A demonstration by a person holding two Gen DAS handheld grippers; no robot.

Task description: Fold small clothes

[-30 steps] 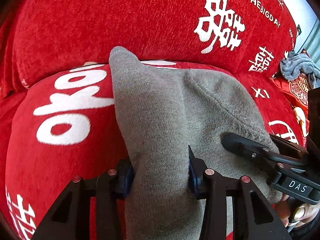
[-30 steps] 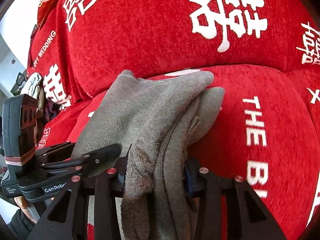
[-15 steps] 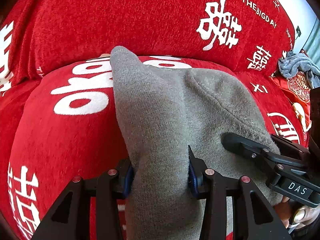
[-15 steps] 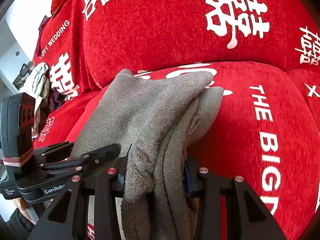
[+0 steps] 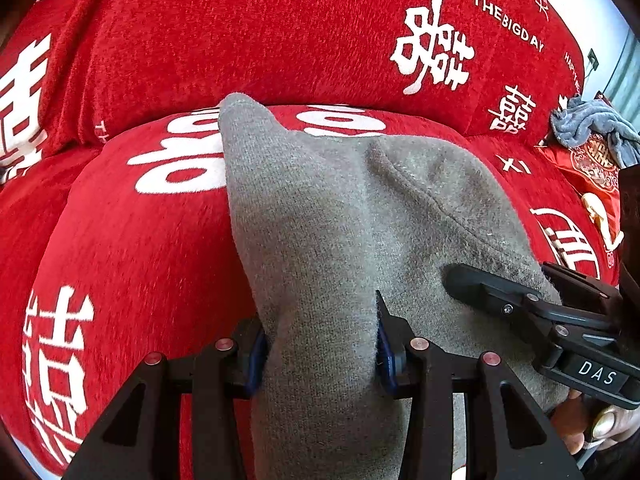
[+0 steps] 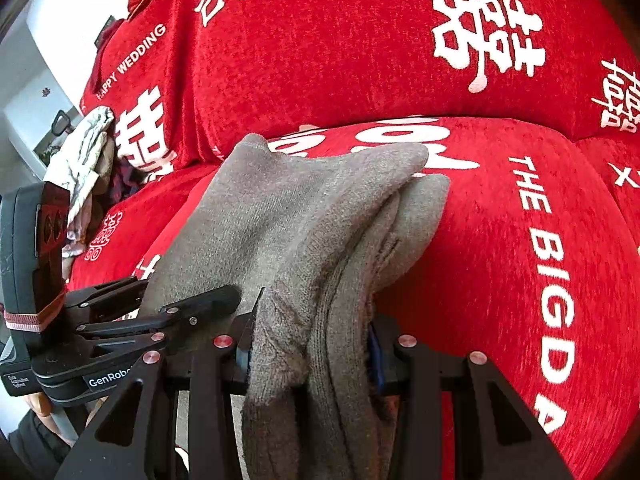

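Note:
A grey knitted garment (image 5: 340,220) is held over the red sofa seat, folded in layers; it also shows in the right wrist view (image 6: 304,224). My left gripper (image 5: 320,344) is shut on its near left edge. My right gripper (image 6: 308,344) is shut on the bunched right edge. Each gripper shows in the other's view, the right one (image 5: 532,312) at the garment's right side and the left one (image 6: 168,316) at its left side. The garment's far corners rest on or just above the cushion.
The red sofa (image 5: 280,40) with white lettering fills both views, backrest behind, seat cushion (image 6: 520,240) below. A grey cloth (image 5: 592,128) lies on a red patterned item at the far right. A pale crumpled cloth (image 6: 84,152) lies at the sofa's left end.
Both grippers have moved together with the garment, forward and slightly left over the seat cushion. The grips have not changed.

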